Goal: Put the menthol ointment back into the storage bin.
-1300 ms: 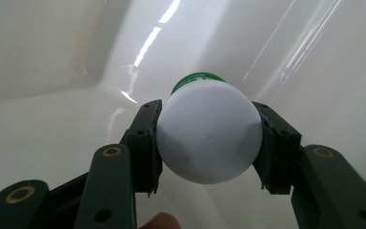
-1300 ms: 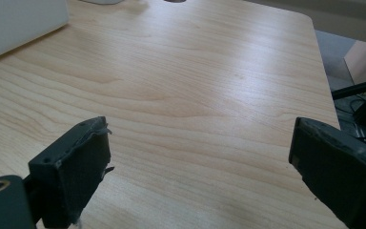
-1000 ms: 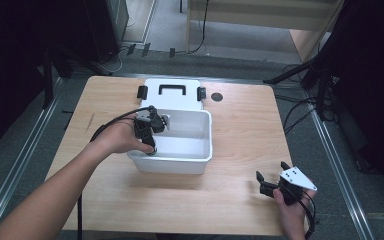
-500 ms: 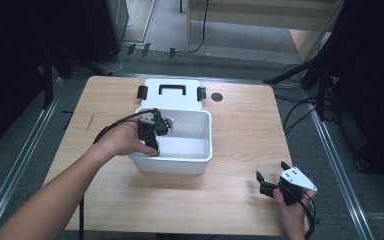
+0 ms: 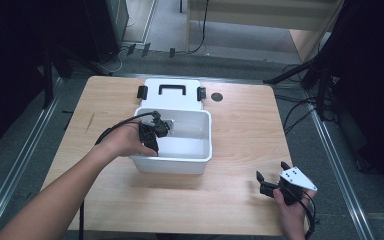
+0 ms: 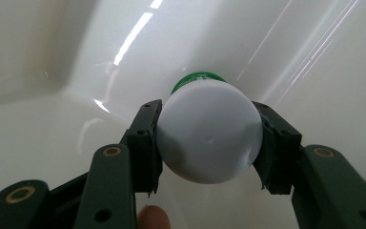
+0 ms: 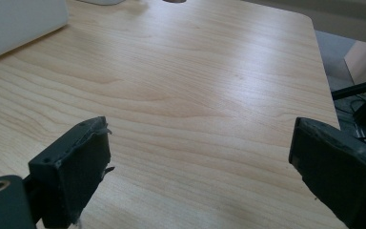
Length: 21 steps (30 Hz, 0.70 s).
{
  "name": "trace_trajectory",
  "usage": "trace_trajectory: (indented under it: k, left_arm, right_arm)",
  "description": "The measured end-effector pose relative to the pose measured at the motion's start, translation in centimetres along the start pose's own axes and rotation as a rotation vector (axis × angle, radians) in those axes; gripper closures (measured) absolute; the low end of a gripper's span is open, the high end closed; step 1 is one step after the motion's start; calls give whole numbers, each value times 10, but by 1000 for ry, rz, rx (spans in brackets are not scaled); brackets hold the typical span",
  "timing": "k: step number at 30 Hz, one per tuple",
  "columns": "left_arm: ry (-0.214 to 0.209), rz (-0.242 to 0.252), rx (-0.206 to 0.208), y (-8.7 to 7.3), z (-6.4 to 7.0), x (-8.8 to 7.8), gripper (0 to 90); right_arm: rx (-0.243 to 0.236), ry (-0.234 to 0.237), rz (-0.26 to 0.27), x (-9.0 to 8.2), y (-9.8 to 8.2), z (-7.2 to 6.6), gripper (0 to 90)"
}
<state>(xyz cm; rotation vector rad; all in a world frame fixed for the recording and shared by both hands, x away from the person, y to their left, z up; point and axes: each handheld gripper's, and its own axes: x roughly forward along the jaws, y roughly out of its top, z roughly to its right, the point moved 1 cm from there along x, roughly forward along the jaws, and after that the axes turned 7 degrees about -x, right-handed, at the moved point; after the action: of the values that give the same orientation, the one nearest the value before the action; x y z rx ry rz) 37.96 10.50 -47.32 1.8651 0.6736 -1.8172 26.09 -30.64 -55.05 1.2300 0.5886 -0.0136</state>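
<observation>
A white plastic box (image 5: 190, 160) sits in the middle of the light wooden table (image 5: 240, 190). Its flat white lid with a black handle (image 5: 171, 93) lies just behind it. The left gripper (image 6: 208, 143) reaches down inside the box. Its two jaws squeeze a small white round bottle with a green cap (image 6: 208, 138) from both sides, down near the box floor. The right gripper (image 5: 272, 177) rests near the table's front right corner, well apart from the box. Its jaws are spread wide with nothing between them.
</observation>
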Motion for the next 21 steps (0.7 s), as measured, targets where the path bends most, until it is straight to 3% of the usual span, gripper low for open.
trace_trajectory:
  k: [11, 21]
  left_arm:
    - [19, -3, 0, 1, 1, -1, 502]
    - [7, -7, 5, 0, 1, -4, 503]
  right_arm:
    - [1, 1, 1, 0, 0, 0, 69]
    - [2, 1, 2, 0, 0, 0, 69]
